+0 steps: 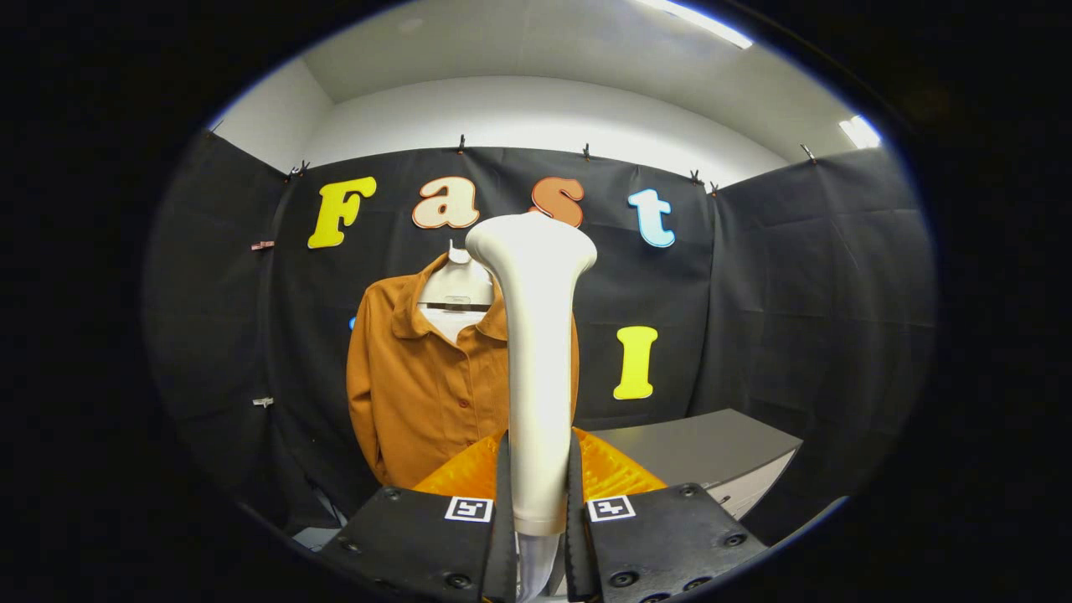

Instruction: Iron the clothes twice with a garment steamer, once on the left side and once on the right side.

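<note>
Smooth matt plastic steamer [536, 335]; soft matt cloth shirt [419, 394].

The gripper [538, 494] shows at the bottom centre of the frame as two blocky, flat-topped dark housings, one on each side of a narrow middle gap. Each housing carries a small square white tag with a black pattern at its inner top corner and round screw heads along its edges. Two thin fingers [503, 502] with toothed inner faces rise from the gap.
</note>
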